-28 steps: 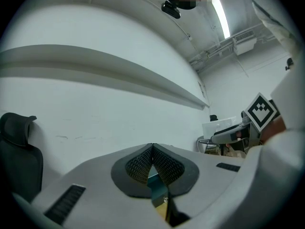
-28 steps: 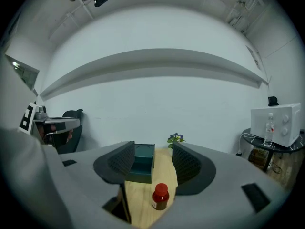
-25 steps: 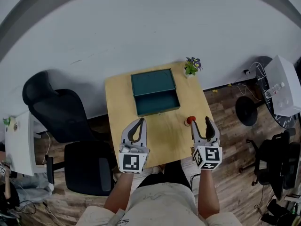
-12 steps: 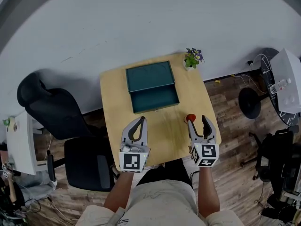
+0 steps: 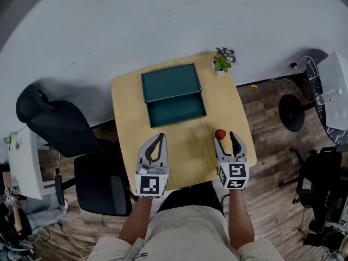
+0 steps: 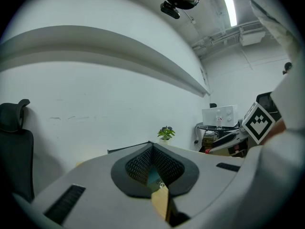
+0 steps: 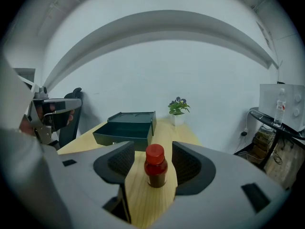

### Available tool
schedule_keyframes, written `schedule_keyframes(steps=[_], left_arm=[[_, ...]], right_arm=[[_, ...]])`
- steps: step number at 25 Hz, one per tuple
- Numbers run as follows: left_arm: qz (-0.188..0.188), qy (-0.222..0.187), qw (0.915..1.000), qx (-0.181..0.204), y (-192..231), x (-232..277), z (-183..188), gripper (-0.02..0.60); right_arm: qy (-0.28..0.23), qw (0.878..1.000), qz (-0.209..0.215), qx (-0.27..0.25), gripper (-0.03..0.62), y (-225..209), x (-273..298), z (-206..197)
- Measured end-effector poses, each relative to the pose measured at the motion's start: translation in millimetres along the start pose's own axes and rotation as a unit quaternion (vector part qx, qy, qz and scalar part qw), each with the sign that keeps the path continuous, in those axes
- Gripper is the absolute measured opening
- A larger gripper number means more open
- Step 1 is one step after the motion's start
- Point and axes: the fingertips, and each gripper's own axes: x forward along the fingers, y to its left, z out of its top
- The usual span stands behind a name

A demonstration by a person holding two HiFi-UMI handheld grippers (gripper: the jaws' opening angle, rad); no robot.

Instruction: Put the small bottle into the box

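The right gripper (image 5: 224,140) has moved forward over the worktop (image 5: 190,156) since a second ago. Then it sat a bit behind the small bottle (image 5: 219,134). Now its fingers reach up on both sides of the bottle. The left gripper (image 5: 161,138) has stayed in about the same spot on the near left part of the worktop.

In the right gripper view, the right gripper (image 7: 153,151) has its fingers wide apart. The small bottle (image 7: 155,168) stands up straight between them, on the wood. It is dark with a red cap. There is a gap on each side of it, so the fingers are not touching it.

In the left gripper view, the left gripper (image 6: 153,149) has its fingers pressed together at the tips. Nothing is between them.

The box (image 5: 175,112) is dark green and sits at the far middle of the worktop, well apart from the bottle. It is open, and its lid lies back on the far side. From the right gripper view, the box (image 7: 125,130) is ahead and a little to the left.

A small plant (image 5: 223,60) in a white pot stands at the far right corner of the worktop. A black chair (image 5: 65,140) is on the floor to the left.
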Motion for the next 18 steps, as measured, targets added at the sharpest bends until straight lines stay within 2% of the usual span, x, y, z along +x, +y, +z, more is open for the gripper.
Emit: schedule_keyframes(steps=[12,14,16,18], left_arm=[[0.022,0.013,0.9996,-0.006,10.3,1.9,-11.4,0.008],[0.024,0.007,0.9996,-0.01,11.2,3.4,-11.5,0.008],[0.025,0.002,0.9996,-0.012,9.6,4.2,-12.0,0.008],[0.026,0.007,0.9996,-0.012,8.8,3.3,-14.3,0.008]], right_arm=[[0.017,1.0,0.012,-0.012,0.241,-4.4,10.6,-13.5],[0.016,1.0,0.01,-0.016,0.215,-4.0,13.7,-12.4],[0.013,1.0,-0.001,-0.024,0.143,-6.0,14.1,-11.8],[0.013,0.999,-0.007,-0.029,0.14,-6.3,13.8,-11.9]])
